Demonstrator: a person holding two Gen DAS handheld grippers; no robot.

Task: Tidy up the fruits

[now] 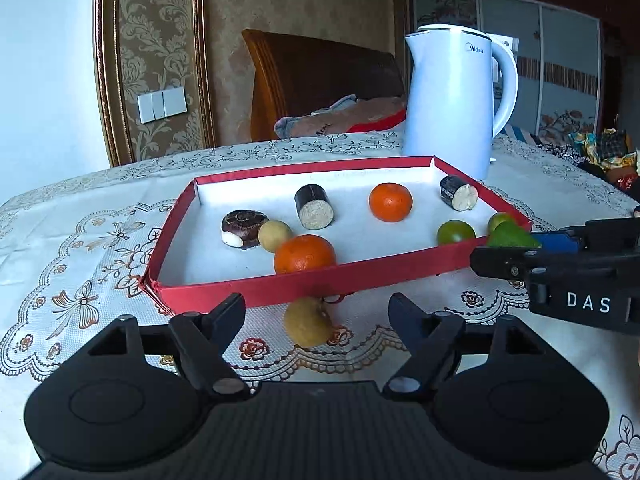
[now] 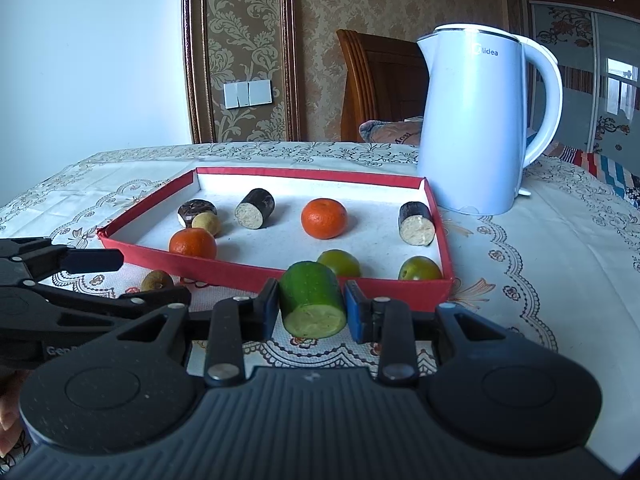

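A red tray (image 1: 304, 282) (image 2: 240, 272) with a white floor holds two oranges (image 1: 305, 254) (image 2: 324, 218), two dark cut cylinders (image 1: 314, 206) (image 2: 416, 224), a brown mushroom-like piece (image 1: 242, 228), a small yellow fruit (image 1: 274, 235) and two green fruits (image 1: 456, 232) (image 2: 419, 269). A brown kiwi (image 1: 307, 322) (image 2: 157, 281) lies on the cloth just in front of the tray, between the fingers of my open left gripper (image 1: 318, 310). My right gripper (image 2: 311, 310) is shut on a green cut cucumber piece (image 2: 313, 300) (image 1: 512, 236), held at the tray's near right edge.
A white Midea kettle (image 1: 456, 100) (image 2: 480, 120) stands behind the tray's right corner. The table carries a patterned lace cloth (image 1: 80, 280). A wooden chair (image 1: 320, 80) stands behind the table. The left gripper's fingers (image 2: 96, 260) show at the left of the right wrist view.
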